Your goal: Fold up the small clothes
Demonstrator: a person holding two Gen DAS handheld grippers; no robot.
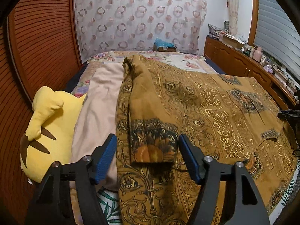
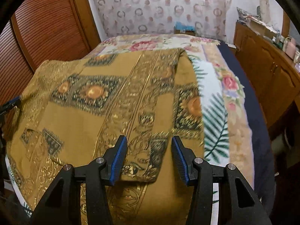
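Observation:
An ochre patterned shirt (image 1: 206, 101) lies spread on the bed, its left sleeve folded inward with the cuff (image 1: 153, 150) lying on the body. My left gripper (image 1: 147, 150) hovers over that cuff, jaws open, blue pads apart from the cloth. In the right wrist view the same shirt (image 2: 105, 97) has its right sleeve folded in, the cuff edge (image 2: 142, 176) lying just below my right gripper (image 2: 149, 153). That gripper is open with nothing pinched. The tip of the right gripper shows at the left view's right edge (image 1: 289, 113).
A yellow plush toy (image 1: 46, 131) and a pink cloth (image 1: 99, 112) lie left of the shirt. The floral bedspread (image 2: 221, 101) extends right. Slatted wooden doors (image 1: 45, 43) stand at the left, and a cluttered wooden cabinet (image 2: 266, 63) runs along the right.

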